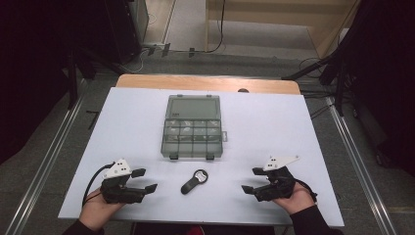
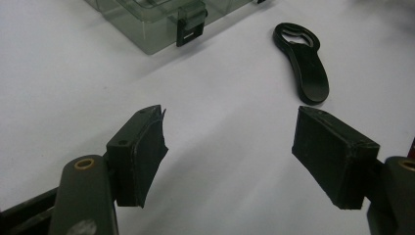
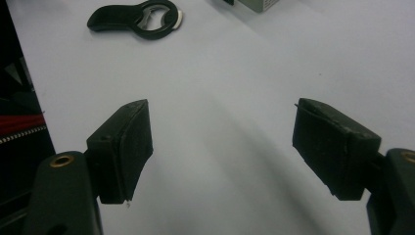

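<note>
Two hand-held black two-jaw tools resting low on the white matte tabletop point(image 1: 137, 122), the left gripper point(image 1: 148, 180) at the near left corner and the right gripper point(image 1: 250, 180) at the near right, both angling inward, probably so that either could reach the middle. Both standing spread wide, jaws well apart, pinching nothing, only bare table lying between the blocky rubbery pads point(image 2: 337, 156) in the left gripper view and again between the pads point(image 3: 122, 147) in the right gripper view. Lying flat between the two, near the table's front edge and well apart from each, the black plastic bottle opener with a rounded ring head and a smooth paddle handle point(image 1: 194, 181), seen also in the left gripper view point(image 2: 306, 63) and the right gripper view point(image 3: 134, 17), its head showing a pale metal insert. Sitting behind it toward the table's middle, the translucent grey plastic organiser box with its lid swung open and small square compartments point(image 1: 192, 128), black latches facing the person, likely waiting as a destination. Looking like a start: nothing grasped yet, opener placed within easy reach of either gripper.
</note>
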A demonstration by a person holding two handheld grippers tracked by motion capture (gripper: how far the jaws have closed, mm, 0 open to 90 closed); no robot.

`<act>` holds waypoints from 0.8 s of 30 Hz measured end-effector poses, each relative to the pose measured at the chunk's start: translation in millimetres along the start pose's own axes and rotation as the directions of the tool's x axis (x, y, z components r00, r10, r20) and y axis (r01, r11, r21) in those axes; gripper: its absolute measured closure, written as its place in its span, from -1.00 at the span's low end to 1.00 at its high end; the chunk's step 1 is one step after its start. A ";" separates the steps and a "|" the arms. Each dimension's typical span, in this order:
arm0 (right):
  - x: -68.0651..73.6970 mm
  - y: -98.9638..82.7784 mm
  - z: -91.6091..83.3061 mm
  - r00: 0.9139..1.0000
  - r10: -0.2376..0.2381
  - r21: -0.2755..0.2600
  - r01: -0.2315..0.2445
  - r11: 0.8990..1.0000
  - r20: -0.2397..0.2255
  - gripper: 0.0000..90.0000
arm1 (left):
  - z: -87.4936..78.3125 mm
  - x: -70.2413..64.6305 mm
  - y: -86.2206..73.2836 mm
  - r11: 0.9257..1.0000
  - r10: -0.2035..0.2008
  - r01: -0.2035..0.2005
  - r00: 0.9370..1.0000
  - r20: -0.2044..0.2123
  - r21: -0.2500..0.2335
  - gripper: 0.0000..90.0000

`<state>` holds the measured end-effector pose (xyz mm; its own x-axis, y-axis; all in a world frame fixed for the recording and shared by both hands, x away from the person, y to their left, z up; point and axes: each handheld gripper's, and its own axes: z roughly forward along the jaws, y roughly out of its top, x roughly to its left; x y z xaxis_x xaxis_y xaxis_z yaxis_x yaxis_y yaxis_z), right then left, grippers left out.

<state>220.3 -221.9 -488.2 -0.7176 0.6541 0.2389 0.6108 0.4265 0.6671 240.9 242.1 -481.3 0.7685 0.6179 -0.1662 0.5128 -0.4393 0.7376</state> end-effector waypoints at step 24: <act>0.3 1.4 -6.4 1.000 -0.016 -0.021 0.016 1.000 -0.012 -0.48 | -1.2 0.2 0.3 1.000 -0.014 0.014 1.000 0.000 0.006 -0.39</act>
<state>218.9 -225.1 -482.6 -0.7310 0.6401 0.2365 0.5926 0.4236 0.6851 240.7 243.0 -480.3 0.7617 0.6235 -0.1765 0.5255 -0.4350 0.7312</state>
